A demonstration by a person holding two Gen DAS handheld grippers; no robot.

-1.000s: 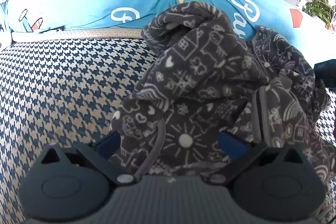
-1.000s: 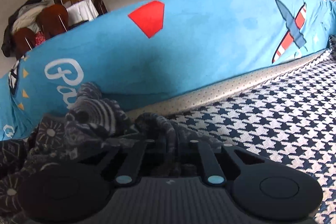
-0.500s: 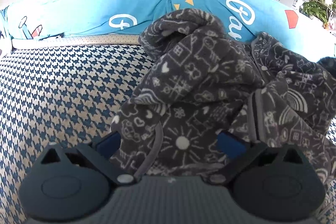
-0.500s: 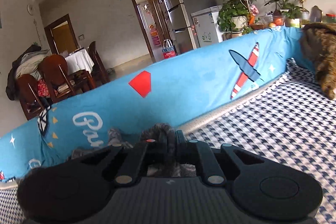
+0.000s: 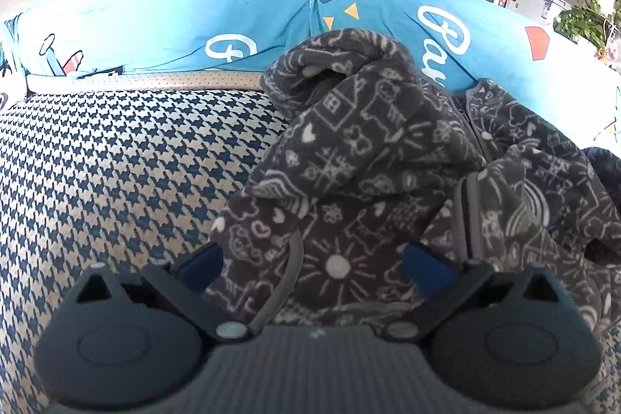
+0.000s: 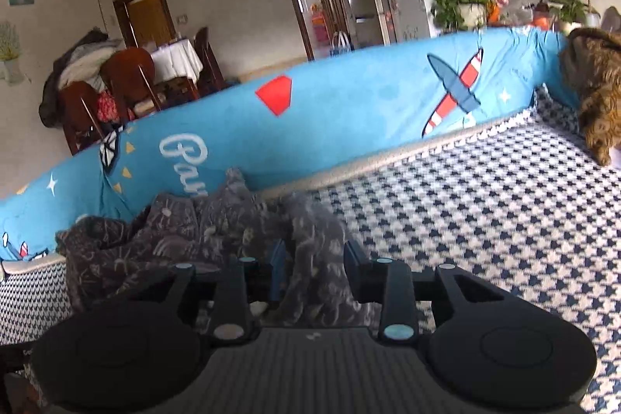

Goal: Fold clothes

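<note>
Left wrist view: fleece (image 5: 372, 158), crumpled on sofa (image 5: 116, 173) against blue backrest (image 5: 248, 14); left tool (image 5: 314, 266) wide apart astride hem. Right tool (image 6: 314, 266) parted, blurred cloth between, apparently loose. Risk: pinching several layers, so fleece lifts bunched, not flat

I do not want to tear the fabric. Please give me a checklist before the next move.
1. Left gripper open around the grey patterned fleece garment: ok.
2. Right gripper holding fabric: cannot tell; partly open, fleece lies between.
3. Garment flat: not ok, bunched against the blue bolster.
4. Houndstooth cover free beside it: ok.
5. Brown furry item apart: ok.
</note>
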